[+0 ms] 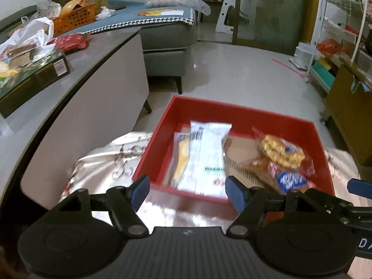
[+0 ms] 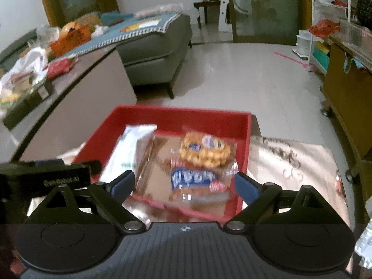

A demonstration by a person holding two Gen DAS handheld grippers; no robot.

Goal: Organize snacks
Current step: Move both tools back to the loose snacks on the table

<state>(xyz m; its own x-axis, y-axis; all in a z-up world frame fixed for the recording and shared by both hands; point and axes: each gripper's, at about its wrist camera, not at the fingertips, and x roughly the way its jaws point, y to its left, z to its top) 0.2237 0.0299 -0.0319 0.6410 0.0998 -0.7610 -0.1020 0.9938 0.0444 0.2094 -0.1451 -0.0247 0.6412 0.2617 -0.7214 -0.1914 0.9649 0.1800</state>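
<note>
A red box [image 1: 232,112] [image 2: 176,114] sits on a pale patterned cloth. Inside lie a white wrapped snack [image 1: 209,158] [image 2: 130,146], a yellow snack [image 1: 181,155] beside it, and clear packets of round orange biscuits [image 1: 282,151] [image 2: 204,151] with a blue-labelled packet [image 1: 290,181] [image 2: 193,177]. My left gripper [image 1: 188,191] is open and empty just before the box's near wall. My right gripper [image 2: 183,186] is open and empty above the box's near edge, over the biscuit packets.
A grey table [image 1: 93,53] [image 2: 76,69] at left carries a dark green box [image 1: 34,76], a red snack bag [image 1: 69,41], a white plastic bag [image 1: 30,34] and an orange basket [image 1: 74,18]. A grey sofa [image 1: 162,37] stands behind. A wooden cabinet [image 1: 348,107] stands at right.
</note>
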